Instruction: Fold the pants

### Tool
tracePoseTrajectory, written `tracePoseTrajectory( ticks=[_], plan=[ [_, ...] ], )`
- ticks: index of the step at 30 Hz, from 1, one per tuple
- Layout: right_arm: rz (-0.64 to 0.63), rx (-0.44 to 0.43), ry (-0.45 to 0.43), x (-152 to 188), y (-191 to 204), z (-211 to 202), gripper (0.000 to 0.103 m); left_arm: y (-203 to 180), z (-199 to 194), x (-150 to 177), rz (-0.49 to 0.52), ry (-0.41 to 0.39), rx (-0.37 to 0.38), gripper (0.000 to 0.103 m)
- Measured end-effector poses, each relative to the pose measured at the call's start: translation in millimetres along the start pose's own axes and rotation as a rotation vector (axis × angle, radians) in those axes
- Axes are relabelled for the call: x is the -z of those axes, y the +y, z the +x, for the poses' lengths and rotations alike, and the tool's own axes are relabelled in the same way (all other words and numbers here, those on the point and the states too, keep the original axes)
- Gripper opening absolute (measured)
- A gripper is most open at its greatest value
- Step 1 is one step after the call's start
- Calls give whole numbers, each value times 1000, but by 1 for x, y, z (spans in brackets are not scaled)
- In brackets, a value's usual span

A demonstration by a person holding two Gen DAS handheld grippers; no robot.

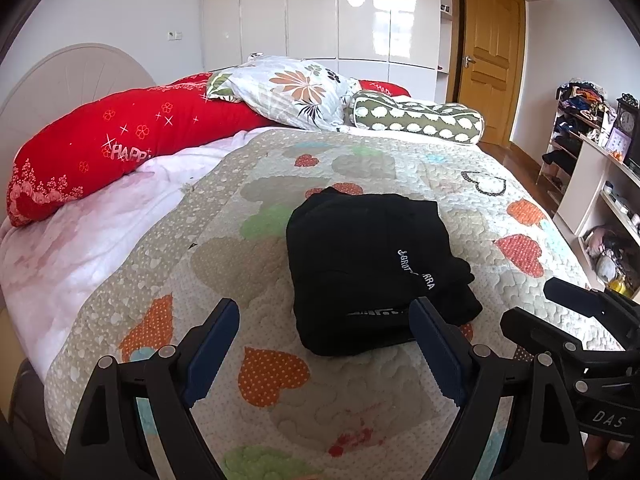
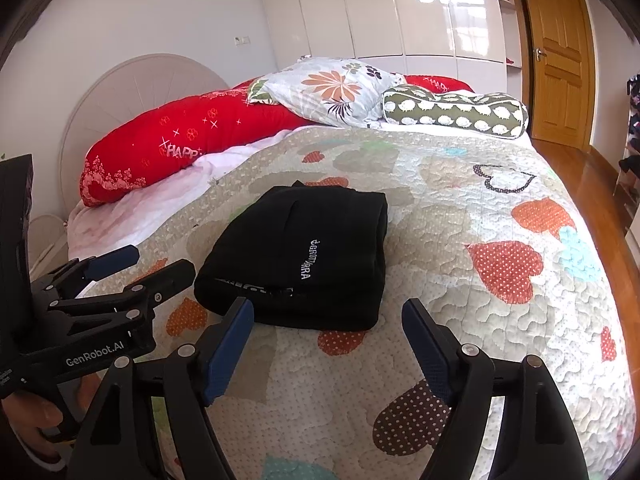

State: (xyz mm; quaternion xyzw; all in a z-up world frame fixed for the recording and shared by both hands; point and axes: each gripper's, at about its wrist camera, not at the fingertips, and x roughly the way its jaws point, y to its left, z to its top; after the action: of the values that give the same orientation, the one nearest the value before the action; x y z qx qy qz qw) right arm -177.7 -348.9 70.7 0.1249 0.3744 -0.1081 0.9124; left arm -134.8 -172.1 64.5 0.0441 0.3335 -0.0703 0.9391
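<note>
One red bolster (image 1: pixel 120 140) lies at the left, then one flowered pillow (image 1: pixel 288 92) and one green pillow (image 1: pixel 416 118). One pair of black pants (image 1: pixel 372 268), folded, sits mid-quilt (image 1: pixel 360 392). The left gripper (image 1: pixel 324 320) and right gripper (image 2: pixel 326 318) are both spread, holding nothing

Folded pants (image 2: pixel 304 256) lie on the quilt (image 2: pixel 460 208), pillows (image 2: pixel 332 92) behind.
</note>
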Motion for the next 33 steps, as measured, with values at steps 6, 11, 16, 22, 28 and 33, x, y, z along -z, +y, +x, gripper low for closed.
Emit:
tracePoseTrajectory(
  ticks=[6,11,16,22,28,33],
  plan=[
    [2,-4,5,0,-1,3,78,1,2,0,4,3,-3,87],
    [3,-6,9,1,-1,4,78,2,4,1,1,5,-3,87],
    [-1,-7,14,1,-1,7,78,4,6,1,4,10,-7,87],
    [-8,-15,22,2,1,10,78,4,8,2,7,12,-8,87],
    [-3,-17,21,2,1,10,78,4,9,3,6,16,-8,87],
    [-9,-21,24,2,2,10,78,4,8,4,8,20,-5,87]
  ],
)
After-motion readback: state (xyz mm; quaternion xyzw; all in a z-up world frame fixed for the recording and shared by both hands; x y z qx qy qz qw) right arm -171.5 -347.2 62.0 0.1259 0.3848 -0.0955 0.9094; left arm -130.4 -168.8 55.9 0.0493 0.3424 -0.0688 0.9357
